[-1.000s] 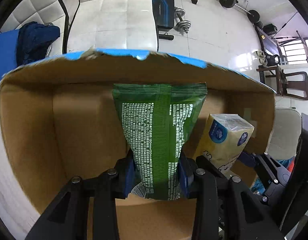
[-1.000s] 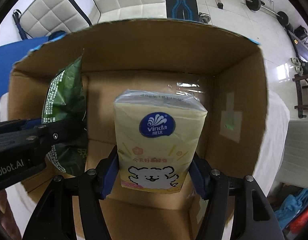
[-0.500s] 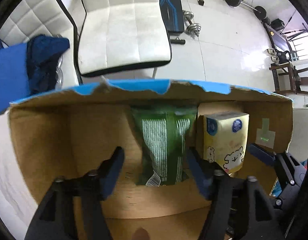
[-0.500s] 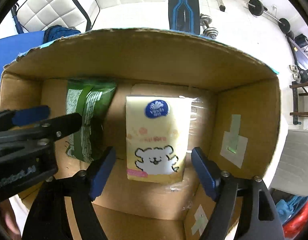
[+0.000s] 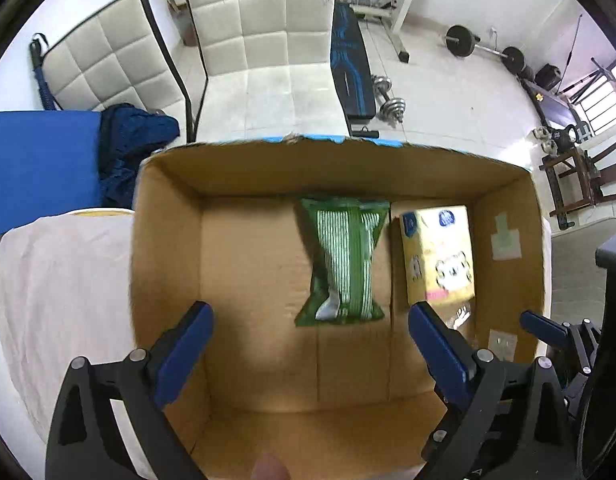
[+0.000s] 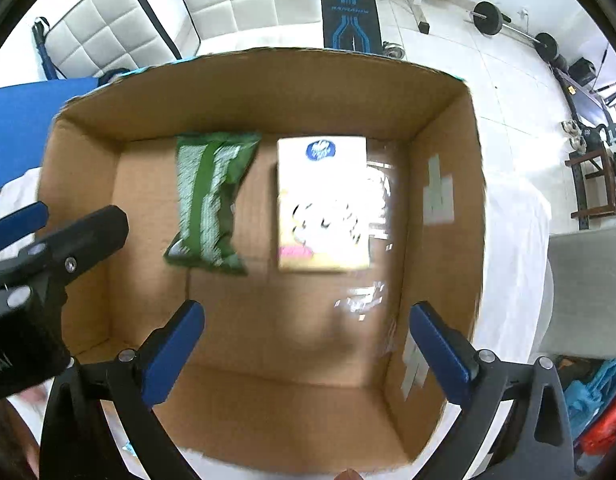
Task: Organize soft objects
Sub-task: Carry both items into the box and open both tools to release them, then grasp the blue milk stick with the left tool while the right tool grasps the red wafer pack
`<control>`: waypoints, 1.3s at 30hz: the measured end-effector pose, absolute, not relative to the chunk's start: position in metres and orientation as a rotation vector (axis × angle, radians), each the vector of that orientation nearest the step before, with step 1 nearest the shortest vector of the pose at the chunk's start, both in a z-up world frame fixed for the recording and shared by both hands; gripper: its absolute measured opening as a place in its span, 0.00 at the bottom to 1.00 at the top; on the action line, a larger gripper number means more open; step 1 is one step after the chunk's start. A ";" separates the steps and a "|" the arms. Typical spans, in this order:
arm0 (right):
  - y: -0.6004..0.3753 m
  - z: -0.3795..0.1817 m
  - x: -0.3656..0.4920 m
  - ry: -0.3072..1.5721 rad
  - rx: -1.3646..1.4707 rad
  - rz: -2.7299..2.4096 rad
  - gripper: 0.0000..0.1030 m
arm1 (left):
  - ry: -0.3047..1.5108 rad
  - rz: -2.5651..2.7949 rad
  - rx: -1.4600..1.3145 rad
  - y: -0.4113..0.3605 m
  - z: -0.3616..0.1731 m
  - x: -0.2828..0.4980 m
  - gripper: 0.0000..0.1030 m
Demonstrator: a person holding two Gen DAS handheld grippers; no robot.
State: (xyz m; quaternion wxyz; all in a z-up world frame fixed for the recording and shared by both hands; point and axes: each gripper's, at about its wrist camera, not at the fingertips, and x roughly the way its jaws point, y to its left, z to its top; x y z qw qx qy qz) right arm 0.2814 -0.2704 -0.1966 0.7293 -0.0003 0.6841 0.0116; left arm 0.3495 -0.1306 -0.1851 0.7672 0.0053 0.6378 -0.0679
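From my left tongs' camera, I look down into a big cardboard box (image 5: 168,264). My left tongs (image 5: 310,340) are spread wide apart and hold nothing. They hang above the near part of the box. A green snack bag (image 5: 344,260) lies flat on the box floor, near the far wall. Just to its right lies a yellow tissue pack (image 5: 438,254), also on the floor and close to the right wall. The two soft things lie side by side with a small gap between them. At the right edge I can see part of my right tongs (image 5: 548,328). A white cloth (image 5: 60,280) covers the worktop to the left of the box. Behind the box stands a white chair (image 5: 268,52), and a dark blue cloth (image 5: 132,144) lies on something blue to the left.

From my right tongs' camera, I see the same box (image 6: 444,152) from above. My right tongs (image 6: 308,336) are spread wide too, with nothing between them. The green bag (image 6: 210,204) lies on the left and the tissue pack (image 6: 322,208) on the right, both flat on the floor. The tissue pack looks blurry and shiny here. My left tongs (image 6: 48,232) show at the left edge, above the box's left side.
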 end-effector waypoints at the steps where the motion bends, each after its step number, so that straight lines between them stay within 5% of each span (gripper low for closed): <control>1: -0.270 -0.193 0.276 1.497 0.003 0.019 1.00 | 1.366 -0.141 0.010 -0.129 -0.178 0.342 0.97; 20: -0.286 -0.118 0.153 1.379 0.035 0.091 1.00 | 1.228 -0.123 0.051 -0.111 -0.103 0.202 0.97; 39: -0.351 -0.304 0.122 1.640 -0.365 0.133 0.99 | 1.477 0.081 0.070 -0.116 -0.238 0.123 0.97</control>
